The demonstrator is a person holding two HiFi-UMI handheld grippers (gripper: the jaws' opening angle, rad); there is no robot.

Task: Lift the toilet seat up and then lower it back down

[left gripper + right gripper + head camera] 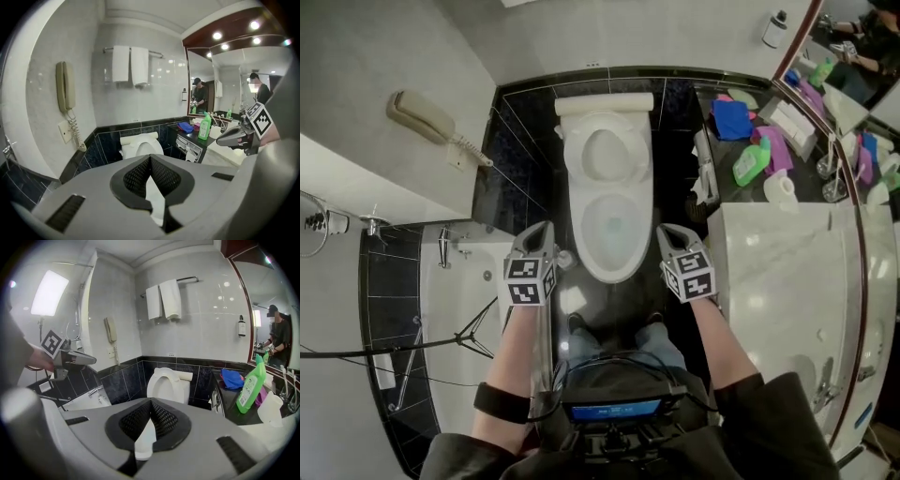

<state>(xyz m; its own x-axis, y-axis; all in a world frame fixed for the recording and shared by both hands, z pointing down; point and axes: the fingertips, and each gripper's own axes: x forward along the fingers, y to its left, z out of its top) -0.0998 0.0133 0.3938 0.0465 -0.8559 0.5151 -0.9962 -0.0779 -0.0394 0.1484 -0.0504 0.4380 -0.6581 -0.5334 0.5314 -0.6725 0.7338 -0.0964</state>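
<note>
**Gloss all round you, matt in your hands**

The toilet (609,187) in front of you looks like smooth white ceramic, glossy enough to catch the light. The black wall tiles (525,122) behind it shine like glass, and the pale tiles (211,333) above are glossy too. The white surface (778,272) on your right looks like polished stone. The towels (164,300) are soft white cloth on a bright metal rail (187,279). The green bottle (251,383) is smooth plastic and the blue rag (731,119) is cloth. Your left gripper (150,159) and right gripper (150,401) have matt grey plastic shells, and their fingers (136,177) carry black, rough-meshed pads.
</note>
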